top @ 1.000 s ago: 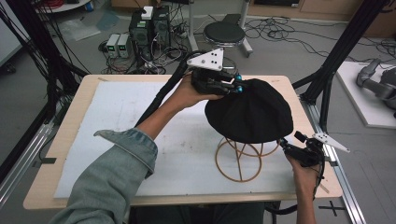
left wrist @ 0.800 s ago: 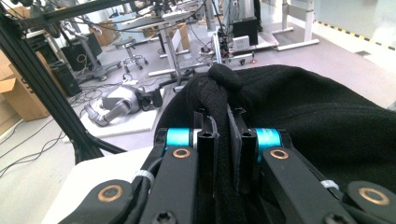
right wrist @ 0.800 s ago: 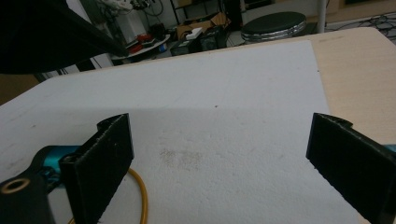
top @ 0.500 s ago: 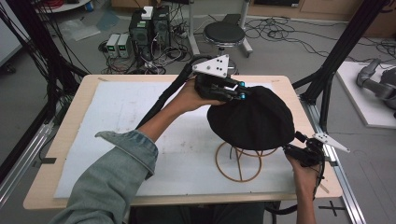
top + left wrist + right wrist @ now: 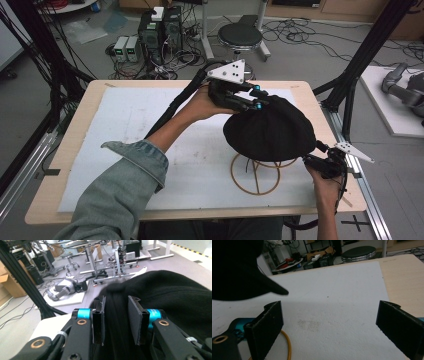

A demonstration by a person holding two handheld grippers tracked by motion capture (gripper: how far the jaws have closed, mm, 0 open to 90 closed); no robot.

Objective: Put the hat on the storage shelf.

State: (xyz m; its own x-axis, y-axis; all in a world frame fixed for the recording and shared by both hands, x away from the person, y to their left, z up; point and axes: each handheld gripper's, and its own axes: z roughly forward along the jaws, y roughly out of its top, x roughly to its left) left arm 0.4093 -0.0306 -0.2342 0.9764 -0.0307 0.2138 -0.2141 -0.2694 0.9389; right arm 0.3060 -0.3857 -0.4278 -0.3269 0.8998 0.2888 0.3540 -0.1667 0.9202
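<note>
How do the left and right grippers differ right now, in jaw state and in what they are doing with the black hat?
The left gripper has its jaws pinched on a fold of the black hat; the right gripper has its jaws wide apart with nothing between them. The left sits raised at the hat's far edge; the right is low, near the table's right edge beside the wire stand. Both are hand-held with black jaws.
</note>
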